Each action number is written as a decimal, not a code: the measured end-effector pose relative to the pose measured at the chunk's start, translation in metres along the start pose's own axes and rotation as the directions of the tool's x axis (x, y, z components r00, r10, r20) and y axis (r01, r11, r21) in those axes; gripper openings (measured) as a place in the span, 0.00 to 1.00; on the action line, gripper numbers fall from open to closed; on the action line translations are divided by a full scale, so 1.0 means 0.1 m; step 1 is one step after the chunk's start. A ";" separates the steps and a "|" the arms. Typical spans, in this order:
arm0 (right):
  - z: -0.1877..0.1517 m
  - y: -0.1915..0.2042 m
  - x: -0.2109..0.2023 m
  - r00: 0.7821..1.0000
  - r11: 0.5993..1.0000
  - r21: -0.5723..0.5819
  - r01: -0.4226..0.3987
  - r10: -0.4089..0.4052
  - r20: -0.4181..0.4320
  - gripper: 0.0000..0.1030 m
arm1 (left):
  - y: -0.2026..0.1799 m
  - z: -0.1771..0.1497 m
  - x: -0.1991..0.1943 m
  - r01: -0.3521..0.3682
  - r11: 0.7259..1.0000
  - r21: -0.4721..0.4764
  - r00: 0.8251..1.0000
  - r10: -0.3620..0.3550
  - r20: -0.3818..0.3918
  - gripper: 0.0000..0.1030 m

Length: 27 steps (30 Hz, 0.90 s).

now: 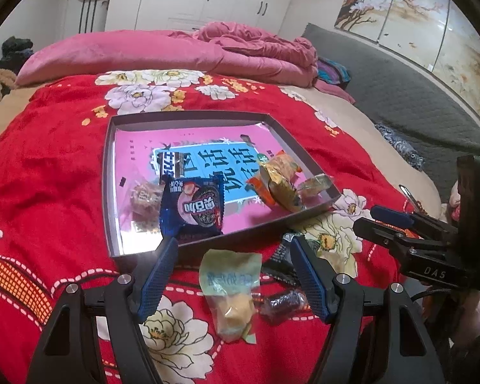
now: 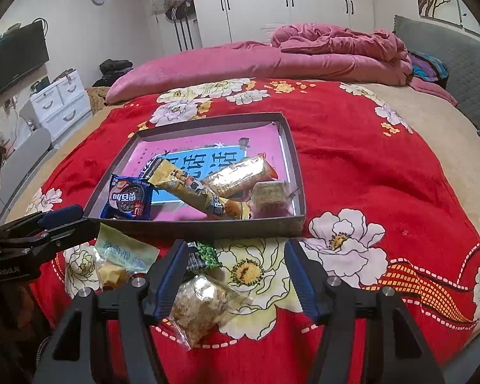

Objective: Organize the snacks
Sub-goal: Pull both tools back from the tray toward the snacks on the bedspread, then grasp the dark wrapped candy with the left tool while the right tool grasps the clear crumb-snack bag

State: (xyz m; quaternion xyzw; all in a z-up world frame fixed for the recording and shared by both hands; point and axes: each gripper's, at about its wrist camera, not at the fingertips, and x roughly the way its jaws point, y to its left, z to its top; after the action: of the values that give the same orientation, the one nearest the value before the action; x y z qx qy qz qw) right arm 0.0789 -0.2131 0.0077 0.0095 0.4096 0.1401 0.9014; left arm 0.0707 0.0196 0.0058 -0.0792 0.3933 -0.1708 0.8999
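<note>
Already the box (image 2: 188, 224) on the bed (image 2: 352, 166) holds several snacks. Both grippers' fingers are spread wide, empty: left gripper (image 1: 233, 275) around a green packet (image 1: 228, 288), right gripper (image 2: 233, 272) by a clear packet (image 2: 201, 307) (slippery film), which could be squeezed out or crushed.

A bed (image 2: 416, 160) covered by a red flowered blanket (image 2: 352, 147) carries everything. On the blanket lies a shallow grey box (image 2: 204, 225) and, just in front of it, loose snacks: a pale green packet (image 1: 230, 283), a dark wrapped candy (image 1: 283, 304), a clear bag of crumbly snack (image 2: 198, 307) and a black-and-green packet (image 2: 201, 254). A pink quilt (image 2: 272, 60) lies bunched at the far end.
</note>
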 end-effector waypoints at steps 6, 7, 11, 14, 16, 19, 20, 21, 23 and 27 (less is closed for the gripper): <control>-0.02 0.01 -0.02 1.000 1.000 -0.002 0.003 -0.003 -0.003 0.60 | -0.04 -0.04 0.03 -0.006 1.000 0.010 1.000 0.006 -0.026 0.72; -0.03 0.00 -0.02 1.000 1.000 -0.002 0.005 -0.005 -0.005 0.60 | -0.03 -0.05 0.04 -0.009 1.000 0.010 0.999 0.009 -0.032 0.72; -0.05 0.01 -0.03 1.000 1.000 -0.007 0.003 -0.003 -0.012 0.61 | -0.01 -0.10 0.07 -0.016 1.000 0.001 0.998 0.016 -0.053 0.72; -0.06 0.03 -0.03 1.000 1.000 -0.020 -0.004 0.003 -0.021 0.65 | 0.01 -0.12 0.07 -0.023 1.000 -0.006 0.998 0.023 -0.064 0.72; -0.08 0.06 -0.03 1.000 0.999 -0.032 -0.005 0.004 -0.024 0.65 | 0.03 -0.13 0.08 -0.025 1.000 -0.014 0.997 0.024 -0.073 0.72; -0.09 0.08 -0.02 1.000 0.999 -0.042 -0.008 0.007 -0.029 0.65 | 0.04 -0.15 0.09 -0.033 0.999 -0.015 0.996 0.032 -0.083 0.72; -0.10 0.09 -0.03 1.000 0.999 -0.044 -0.009 0.007 -0.029 0.65 | 0.05 -0.15 0.09 -0.034 0.999 -0.015 0.996 0.033 -0.085 0.72; -0.10 0.09 -0.03 1.000 0.999 -0.044 -0.009 0.008 -0.029 0.65 | 0.05 -0.16 0.09 -0.035 0.999 -0.016 0.996 0.034 -0.088 0.72; -0.11 0.09 -0.03 0.999 0.999 -0.043 -0.012 0.010 -0.031 0.65 | 0.06 -0.17 0.09 -0.040 0.999 -0.019 0.995 0.038 -0.095 0.72; -0.12 0.11 -0.03 0.999 0.999 -0.049 -0.018 0.016 -0.039 0.67 | 0.07 -0.20 0.12 -0.046 0.999 -0.025 0.993 0.043 -0.112 0.72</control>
State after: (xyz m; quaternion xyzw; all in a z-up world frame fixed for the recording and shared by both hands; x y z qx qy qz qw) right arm 0.0657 -0.2048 0.0035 -0.0120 0.4232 0.1580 0.8921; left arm 0.0653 0.0216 -0.0175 -0.0732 0.4470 -0.1493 0.8789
